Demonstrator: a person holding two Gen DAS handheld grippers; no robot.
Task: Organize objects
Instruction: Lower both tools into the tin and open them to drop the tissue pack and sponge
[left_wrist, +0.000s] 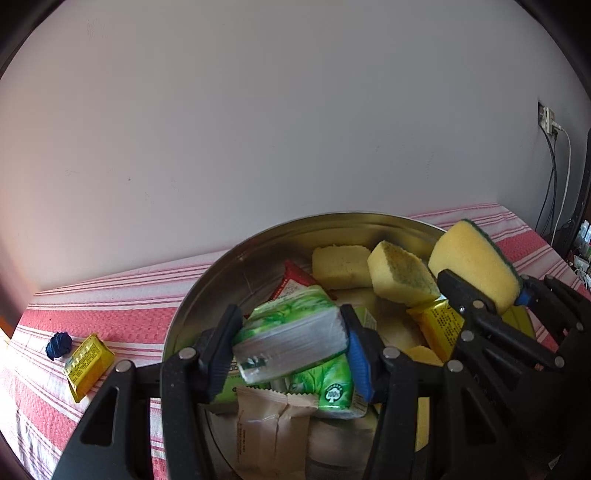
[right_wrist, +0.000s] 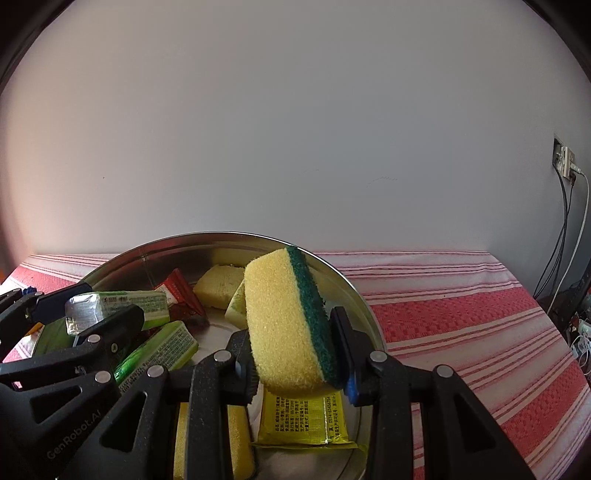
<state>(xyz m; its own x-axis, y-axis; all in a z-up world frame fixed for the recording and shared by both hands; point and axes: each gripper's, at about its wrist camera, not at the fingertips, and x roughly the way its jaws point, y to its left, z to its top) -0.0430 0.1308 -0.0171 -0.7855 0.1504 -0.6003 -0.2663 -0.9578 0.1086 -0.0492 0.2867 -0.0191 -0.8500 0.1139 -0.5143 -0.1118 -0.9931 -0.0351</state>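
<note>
A round metal basin (left_wrist: 207, 280) (right_wrist: 354, 291) holds sponges, tissue packs and snack packets. My left gripper (left_wrist: 291, 343) is shut on a green tissue pack (left_wrist: 291, 332) and holds it over the basin; the pack also shows in the right wrist view (right_wrist: 110, 306). My right gripper (right_wrist: 291, 354) is shut on a yellow sponge with a green scouring side (right_wrist: 284, 325), held over the basin's right part; it shows in the left wrist view (left_wrist: 476, 262) too. Other yellow sponges (left_wrist: 399, 273) and a yellow packet (right_wrist: 303, 421) lie inside.
The basin stands on a red and white striped cloth (right_wrist: 480, 332) against a pale wall. On the cloth left of the basin lie a yellow packet (left_wrist: 86, 360) and a small dark blue object (left_wrist: 58, 344). Cables hang from a wall socket (right_wrist: 565, 158) at right.
</note>
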